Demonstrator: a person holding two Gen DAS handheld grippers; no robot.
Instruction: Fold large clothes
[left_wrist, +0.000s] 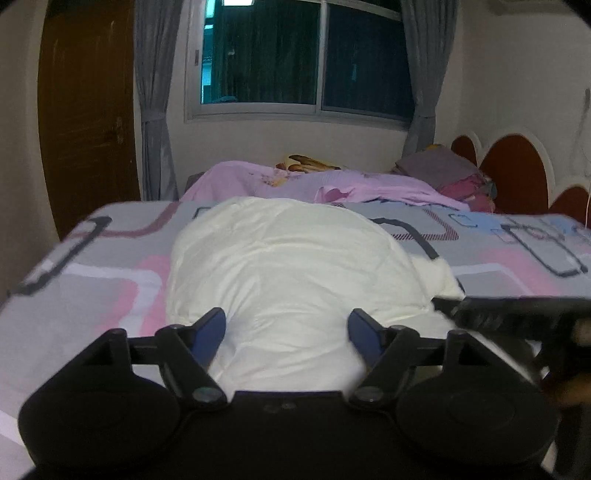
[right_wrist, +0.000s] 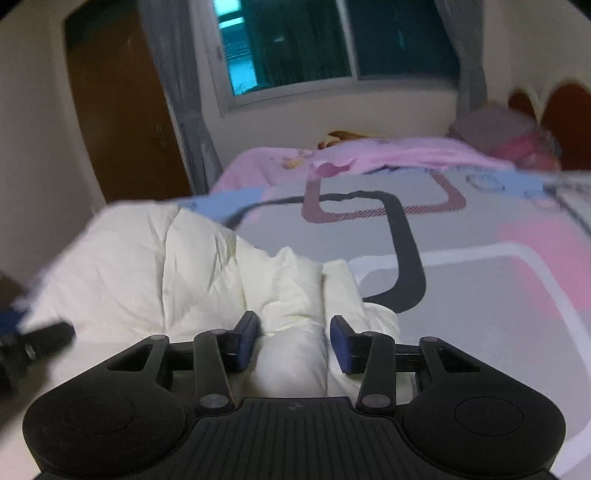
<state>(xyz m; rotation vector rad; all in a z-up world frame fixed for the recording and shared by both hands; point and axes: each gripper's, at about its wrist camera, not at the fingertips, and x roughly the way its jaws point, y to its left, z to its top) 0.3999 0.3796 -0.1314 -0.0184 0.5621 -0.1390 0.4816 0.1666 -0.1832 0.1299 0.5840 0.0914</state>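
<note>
Field note, bed station. The white padded garment (left_wrist: 295, 280) lay bunched on the patterned bedsheet (left_wrist: 92, 280), at the near edge of the bed, about midway along it, with one lobe spilling toward the right-hand side.

Left hand-held gripper (left_wrist: 287, 338): jaws stood wide, straddling a rounded hump of the garment. The blue pads (left_wrist: 212, 332) sat either side of the cloth and I saw no pinch in it, so I read this one as open, holding nothing.

Right hand-held gripper (right_wrist: 293, 343): jaws narrower, with a puffy fold of the same garment rising between them. The left pad looked to touch the fold; the right pad showed a gap. The right wrist view was smeared, so I could not tell for certain whether it had a grip.

Risks as I judged them:
- The filling is thick and slippery-looking. A shallow bite on the crest of a fold would likely take only the outer shell, and the layer could slide free on the lift.
- With the garment still crumpled, grabbing a random hump rather than a hem or shoulder would fold in a lump and give a crooked result.
- The two grippers were close together; the right one's body crossed the left wrist view's right edge. A fast sweep could knock them together.
- The garment sat at the bed's near edge; a pull toward me could drag it off.
</note>
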